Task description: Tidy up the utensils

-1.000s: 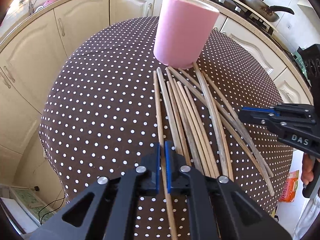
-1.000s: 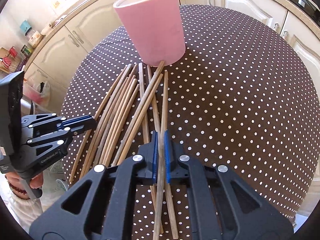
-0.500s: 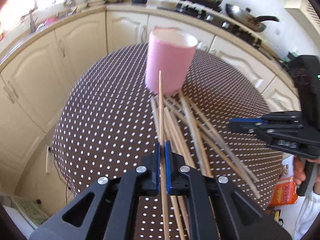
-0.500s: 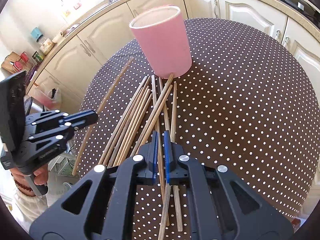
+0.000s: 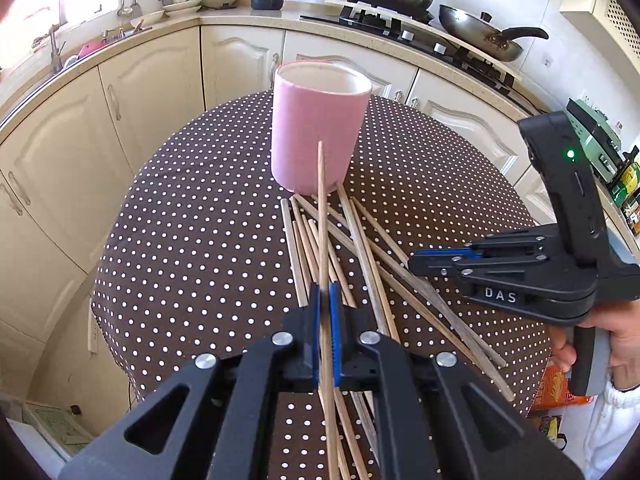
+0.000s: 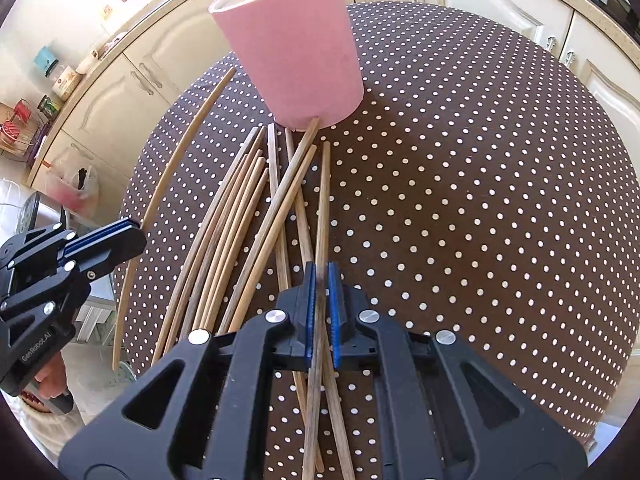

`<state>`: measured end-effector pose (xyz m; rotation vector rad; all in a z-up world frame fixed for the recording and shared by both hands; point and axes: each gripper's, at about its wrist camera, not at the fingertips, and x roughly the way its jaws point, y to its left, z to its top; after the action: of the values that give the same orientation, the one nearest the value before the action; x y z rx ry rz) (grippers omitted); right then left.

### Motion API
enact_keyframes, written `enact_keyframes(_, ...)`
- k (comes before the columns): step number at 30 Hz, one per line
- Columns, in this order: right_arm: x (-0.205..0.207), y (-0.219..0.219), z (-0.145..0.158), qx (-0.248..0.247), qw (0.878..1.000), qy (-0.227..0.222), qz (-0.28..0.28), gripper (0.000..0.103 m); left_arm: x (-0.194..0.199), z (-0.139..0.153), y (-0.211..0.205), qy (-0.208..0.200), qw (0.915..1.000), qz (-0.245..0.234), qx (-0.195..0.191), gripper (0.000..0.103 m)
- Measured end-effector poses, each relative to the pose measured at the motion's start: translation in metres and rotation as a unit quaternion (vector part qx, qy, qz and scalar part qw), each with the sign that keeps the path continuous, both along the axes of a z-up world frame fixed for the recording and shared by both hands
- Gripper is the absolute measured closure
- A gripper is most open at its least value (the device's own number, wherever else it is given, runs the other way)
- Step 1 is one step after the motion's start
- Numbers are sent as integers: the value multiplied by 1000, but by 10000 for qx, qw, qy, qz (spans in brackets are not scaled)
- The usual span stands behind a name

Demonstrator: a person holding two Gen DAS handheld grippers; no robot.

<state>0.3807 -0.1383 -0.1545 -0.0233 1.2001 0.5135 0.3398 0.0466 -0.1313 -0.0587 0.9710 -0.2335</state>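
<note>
Now my left claw (image 5: 325,296) is clamped on a single chopstick (image 5: 321,216), lifted clear of the pile, its far tip showing against the wall of the pink cup (image 5: 318,132). My right claw (image 6: 321,280) is pinched shut on another chopstick (image 6: 323,204), which runs from the blue pads out toward the cup's base; I cannot tell whether its tip rests on the cloth or not.

The rest of the chopsticks (image 6: 240,216) lie fanned on the dotted tablecloth (image 6: 460,200), their far ends just beside or touching the foot of the cup. To the right of the pile in the right-hand view the cloth is bare all the way to the table's round edge. On the left the edge is close: the outermost sticks run near it, and my left claw hangs past it over the floor.

Only the left view shows the cup's open mouth, the stove (image 5: 404,24) with its pot and pan behind, and my hand (image 5: 618,344) on the right claw's handle. Only the right view shows the raised chopstick as a long curve off to the left, apart from the pile.
</note>
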Motion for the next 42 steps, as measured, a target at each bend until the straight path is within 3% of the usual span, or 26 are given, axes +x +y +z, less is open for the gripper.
enact_keyframes(16,18,24,-10,-101,9994,287,153,88,8,-10,3,102,9999,-22,-107,98)
enact_keyframes(23,15,26,-8,-527,9977,180,389,88,7,-13,4,113,9999,-15,-77,98)
enact_keyframes(31,2,64,-9,-1312,9882,113,784,88,9,-15,3,150,9998,-13,-100,98)
enact_keyframes(33,5,68,-9,-1370,9868,171,845,93,10,-15,3,156,9998,-7,-132,98)
enact_keyframes(37,19,61,-6,-974,9922,297,713,97,7,-14,1,109,9996,-62,-244,98)
enact_keyframes(42,7,40,5,-310,9978,-147,563,97,-1,-3,-6,-216,9990,-211,-328,98)
